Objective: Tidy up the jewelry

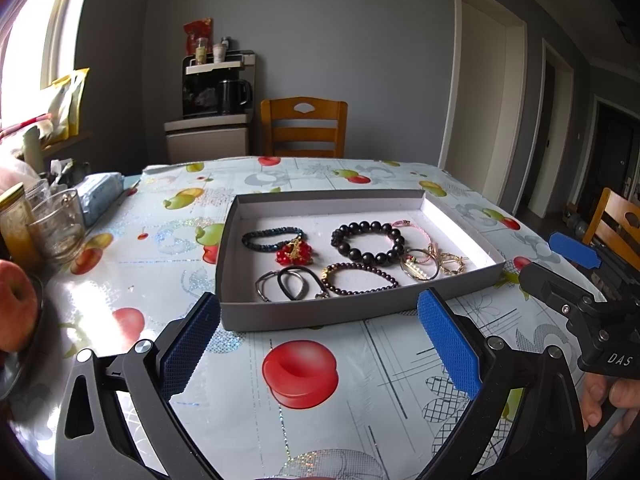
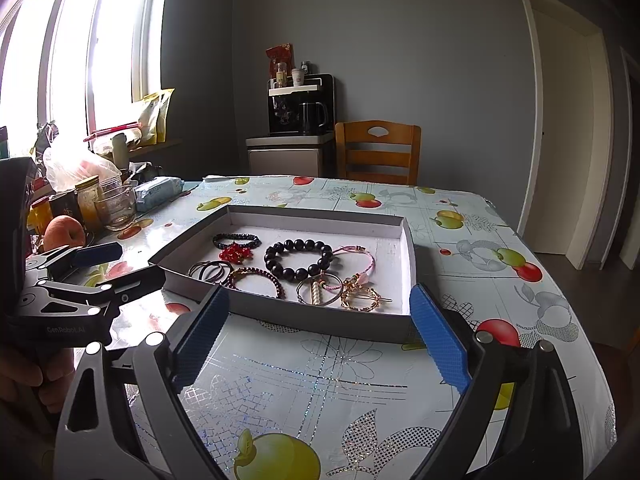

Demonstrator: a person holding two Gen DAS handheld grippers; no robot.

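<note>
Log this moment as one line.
left gripper: open, empty | right gripper: open, empty | tray: jewelry inside, untouched

A shallow grey tray (image 1: 320, 312) holds bracelets: large black beads (image 1: 368, 242) at centre, red charm (image 1: 294, 253) left, gold rings (image 1: 452, 264) right

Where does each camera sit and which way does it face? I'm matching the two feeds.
Left wrist: on the left gripper, low over the table, facing the grey tray; right gripper and a hand show at right.
Right wrist: on the right gripper, facing the tray from its right; left gripper at left.
Shared: tray, black bead bracelet, wooden chair.
</note>
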